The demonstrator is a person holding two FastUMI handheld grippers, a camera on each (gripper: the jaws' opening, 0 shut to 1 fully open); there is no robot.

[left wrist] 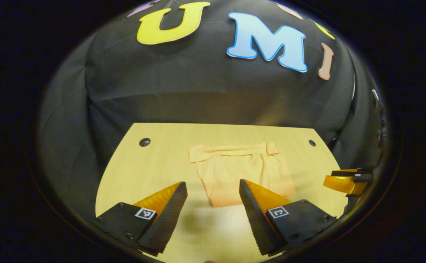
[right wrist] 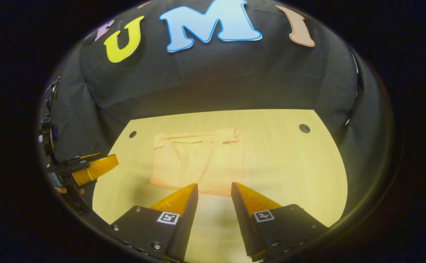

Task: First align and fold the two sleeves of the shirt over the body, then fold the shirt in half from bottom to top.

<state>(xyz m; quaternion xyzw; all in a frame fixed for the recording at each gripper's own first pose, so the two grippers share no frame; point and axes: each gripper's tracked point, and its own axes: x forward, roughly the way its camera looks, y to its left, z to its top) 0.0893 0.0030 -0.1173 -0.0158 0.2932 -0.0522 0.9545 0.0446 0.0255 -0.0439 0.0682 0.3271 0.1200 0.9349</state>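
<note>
Left gripper view: shirt [left wrist: 240, 171] near edge behind fingers [left wrist: 251, 202].

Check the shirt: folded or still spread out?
Folded. The shirt lies on the table as a compact block with no sleeves sticking out, a folded band across its far edge. How many folds, cannot tell.

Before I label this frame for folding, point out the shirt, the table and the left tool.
shirt [left wrist: 240, 171]: left gripper view, middle of the folded fabric.
table [left wrist: 158, 157]: left gripper view, bare wood left of the shirt.
left tool [left wrist: 213, 197]: left gripper view, midway between its open fingertips.
</note>
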